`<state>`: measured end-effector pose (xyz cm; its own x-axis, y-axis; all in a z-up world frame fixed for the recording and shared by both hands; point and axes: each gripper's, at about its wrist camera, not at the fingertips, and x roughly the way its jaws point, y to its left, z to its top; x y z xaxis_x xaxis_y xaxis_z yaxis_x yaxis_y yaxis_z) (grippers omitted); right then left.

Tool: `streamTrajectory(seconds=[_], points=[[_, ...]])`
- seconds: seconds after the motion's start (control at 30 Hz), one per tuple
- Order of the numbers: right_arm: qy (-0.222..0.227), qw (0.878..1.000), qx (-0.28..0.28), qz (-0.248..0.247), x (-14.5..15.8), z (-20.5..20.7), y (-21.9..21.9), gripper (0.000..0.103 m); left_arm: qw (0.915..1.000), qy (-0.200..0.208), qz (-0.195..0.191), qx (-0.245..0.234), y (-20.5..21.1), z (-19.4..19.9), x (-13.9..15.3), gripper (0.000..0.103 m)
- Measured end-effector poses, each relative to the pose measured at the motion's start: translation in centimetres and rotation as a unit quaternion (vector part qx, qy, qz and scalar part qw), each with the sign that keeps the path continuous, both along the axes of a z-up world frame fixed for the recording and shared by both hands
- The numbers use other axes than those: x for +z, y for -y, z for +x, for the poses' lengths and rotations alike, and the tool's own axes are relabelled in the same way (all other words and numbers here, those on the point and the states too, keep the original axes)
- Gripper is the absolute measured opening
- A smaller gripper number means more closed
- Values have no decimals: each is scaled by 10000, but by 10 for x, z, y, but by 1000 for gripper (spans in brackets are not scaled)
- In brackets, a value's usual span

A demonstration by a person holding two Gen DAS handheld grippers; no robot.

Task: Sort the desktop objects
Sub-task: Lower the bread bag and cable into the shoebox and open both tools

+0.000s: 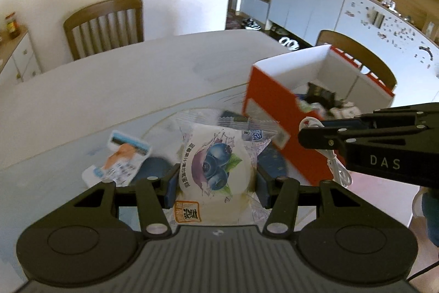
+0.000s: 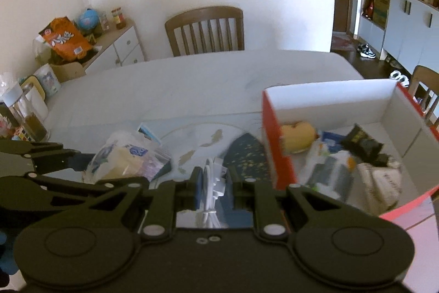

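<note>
My left gripper is shut on a clear-wrapped blueberry cake packet, held above the table. The same packet shows at the left of the right wrist view, in the left gripper. My right gripper is shut on a coiled white cable; from the left wrist view the right gripper has the cable dangling below its tip. An open red-and-white cardboard box stands to the right, holding several items, among them a yellow bun and a black packet.
A razor in its packaging lies on the white table left of the cake. A dark blue patterned mat lies under my right fingers. Wooden chairs stand behind the table. Jars and a cabinet are at left.
</note>
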<state>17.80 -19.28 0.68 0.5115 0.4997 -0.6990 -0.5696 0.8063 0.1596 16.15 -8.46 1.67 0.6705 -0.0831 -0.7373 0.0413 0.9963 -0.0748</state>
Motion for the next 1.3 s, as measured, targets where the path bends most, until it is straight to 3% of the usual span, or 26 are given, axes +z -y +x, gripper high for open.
streamTrajectory(seconds=[0.6, 1.3], points=[[361, 9989, -258, 152, 26, 35, 95, 17, 9989, 266, 117, -376, 105, 38, 22, 53], [501, 9979, -408, 107, 19, 100, 167, 17, 9977, 147, 412, -524, 183, 94, 14, 53]])
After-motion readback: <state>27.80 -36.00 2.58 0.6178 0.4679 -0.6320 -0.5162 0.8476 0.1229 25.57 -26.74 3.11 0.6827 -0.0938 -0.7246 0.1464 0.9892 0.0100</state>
